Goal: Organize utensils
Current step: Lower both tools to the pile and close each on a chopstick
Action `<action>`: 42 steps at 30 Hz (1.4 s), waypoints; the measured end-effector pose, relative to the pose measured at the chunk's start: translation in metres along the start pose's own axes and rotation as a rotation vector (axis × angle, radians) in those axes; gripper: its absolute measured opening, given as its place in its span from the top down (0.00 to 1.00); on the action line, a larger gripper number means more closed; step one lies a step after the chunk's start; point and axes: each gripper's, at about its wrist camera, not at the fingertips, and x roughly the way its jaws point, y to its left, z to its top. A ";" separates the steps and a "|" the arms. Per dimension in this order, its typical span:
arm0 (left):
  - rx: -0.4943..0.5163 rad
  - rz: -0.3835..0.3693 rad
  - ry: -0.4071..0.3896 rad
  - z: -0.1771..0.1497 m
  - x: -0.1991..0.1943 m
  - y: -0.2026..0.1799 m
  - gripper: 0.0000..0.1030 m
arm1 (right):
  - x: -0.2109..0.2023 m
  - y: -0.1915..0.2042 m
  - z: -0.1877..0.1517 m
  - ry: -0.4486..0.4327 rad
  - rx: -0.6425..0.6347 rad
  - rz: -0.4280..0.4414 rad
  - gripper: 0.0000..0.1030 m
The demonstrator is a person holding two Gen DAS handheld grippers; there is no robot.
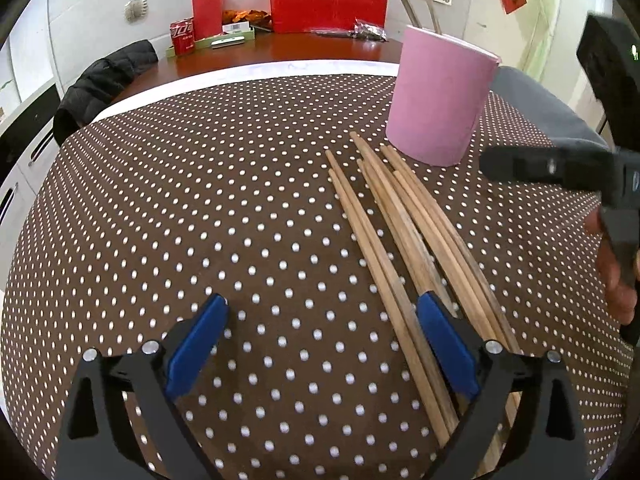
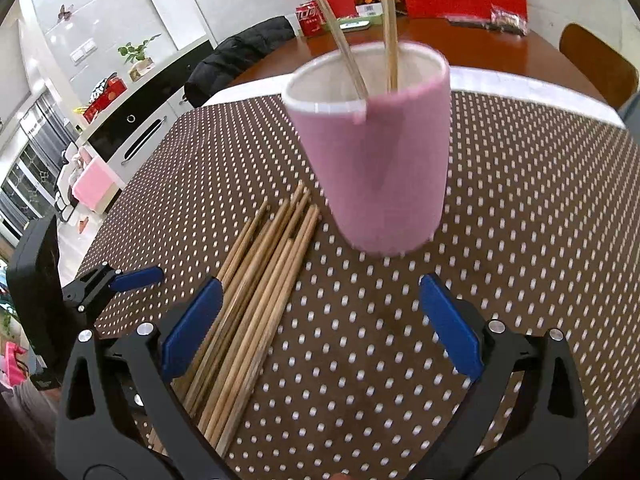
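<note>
Both tongs, left [image 1: 322, 344] and right [image 2: 320, 328], are spread and empty. Loose wooden chopsticks [image 1: 404, 248] lie between them, long axes pointing ahead toward the pink cylindrical cup [image 2: 376, 160]; left is nearer.

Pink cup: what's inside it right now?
Two chopsticks stand in the pink cup, leaning on its rim. The cup's wall hides its bottom and their lower ends.

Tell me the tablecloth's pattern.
Brown tablecloth with small white polka dots; clearest in the left wrist view.
</note>
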 end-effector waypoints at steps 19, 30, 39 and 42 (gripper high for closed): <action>-0.030 0.081 -0.031 -0.025 -0.042 -0.007 0.08 | -0.035 0.011 -0.022 0.024 -0.021 -0.090 0.06; -0.007 0.109 0.004 -0.035 -0.034 -0.003 0.07 | 0.001 0.012 -0.045 0.093 -0.051 -0.185 0.06; -0.027 0.091 0.022 -0.023 -0.023 0.009 0.07 | 0.012 0.027 -0.051 0.091 -0.104 -0.232 0.06; -0.025 0.095 0.022 -0.023 -0.023 0.009 0.07 | 0.013 0.030 -0.051 0.079 -0.100 -0.234 0.06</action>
